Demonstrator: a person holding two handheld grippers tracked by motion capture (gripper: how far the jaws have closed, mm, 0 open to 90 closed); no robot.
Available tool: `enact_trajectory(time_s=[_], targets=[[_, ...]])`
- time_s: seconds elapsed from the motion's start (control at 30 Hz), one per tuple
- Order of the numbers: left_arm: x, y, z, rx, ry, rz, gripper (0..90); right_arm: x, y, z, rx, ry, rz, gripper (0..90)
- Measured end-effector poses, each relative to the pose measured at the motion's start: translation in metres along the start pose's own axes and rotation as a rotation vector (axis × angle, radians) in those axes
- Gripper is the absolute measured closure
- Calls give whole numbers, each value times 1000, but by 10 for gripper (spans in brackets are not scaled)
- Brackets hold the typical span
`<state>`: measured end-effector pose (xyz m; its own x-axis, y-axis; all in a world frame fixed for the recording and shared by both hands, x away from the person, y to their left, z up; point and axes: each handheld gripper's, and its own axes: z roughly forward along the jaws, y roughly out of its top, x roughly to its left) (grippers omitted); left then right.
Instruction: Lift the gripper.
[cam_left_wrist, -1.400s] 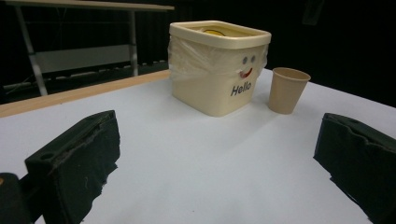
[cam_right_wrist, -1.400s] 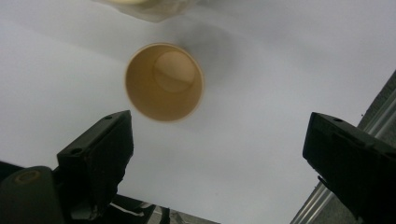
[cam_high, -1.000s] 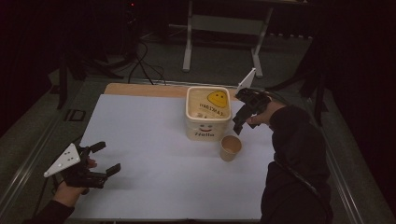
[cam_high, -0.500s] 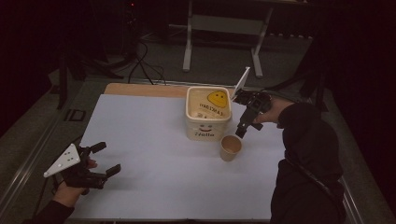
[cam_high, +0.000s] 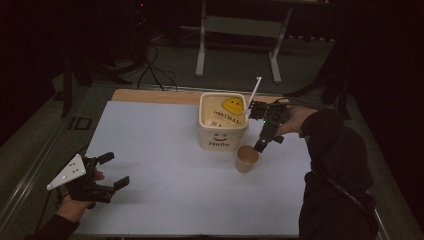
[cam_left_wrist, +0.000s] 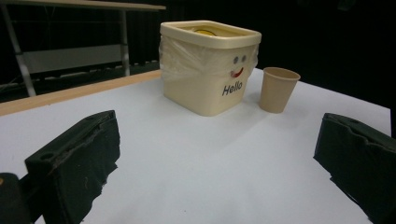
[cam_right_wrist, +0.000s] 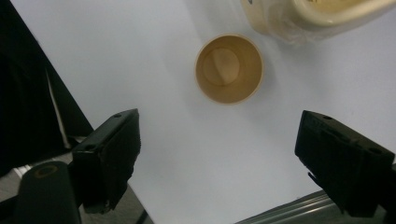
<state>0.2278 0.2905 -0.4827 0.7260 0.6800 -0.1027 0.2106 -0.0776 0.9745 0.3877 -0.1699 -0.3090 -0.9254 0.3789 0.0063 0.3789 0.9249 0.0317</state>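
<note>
Just beyond the right gripper's (cam_high: 261, 145) parted, narrowing, empty fingers (cam_right_wrist: 109, 156) stands the paper cup (cam_right_wrist: 229, 68).

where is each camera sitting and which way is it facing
high view: above the person's side, looking forward and down at the table; both forearms, left gripper, right gripper.
left gripper view: low, level across the table toward bucket and paper cup; own jaws wide apart.
right gripper view: above, facing down into the cup; own jaws apart.
all share cup and bucket.

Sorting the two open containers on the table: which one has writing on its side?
The cream square tub, printed "Hello" under a smiley face. The brown paper cup beside it is plain, round and shorter.
</note>
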Motion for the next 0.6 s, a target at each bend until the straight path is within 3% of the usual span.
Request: enact_trajectory(time_s=[0.1, 0.23, 0.3, 0.33, 0.6], targets=[[0, 0, 0, -1, 0, -1, 11, 3, 2, 1, 14, -7, -33, 145], [-1, 0, 1, -1, -7, 4, 11, 14, 5, 0, -43, -29, -138, 142], [-1, 0, 0, 0, -8, 6, 11, 16, 6, 1, -49, -14, -152, 142], [-1, 0, 0, -1, -11, 4, 11, 19, 7, 4, -49, -7, -181, 142], [-1, 0, 0, -2, -21, 5, 11, 26, 10, 7, -62, -12, -267, 159]])
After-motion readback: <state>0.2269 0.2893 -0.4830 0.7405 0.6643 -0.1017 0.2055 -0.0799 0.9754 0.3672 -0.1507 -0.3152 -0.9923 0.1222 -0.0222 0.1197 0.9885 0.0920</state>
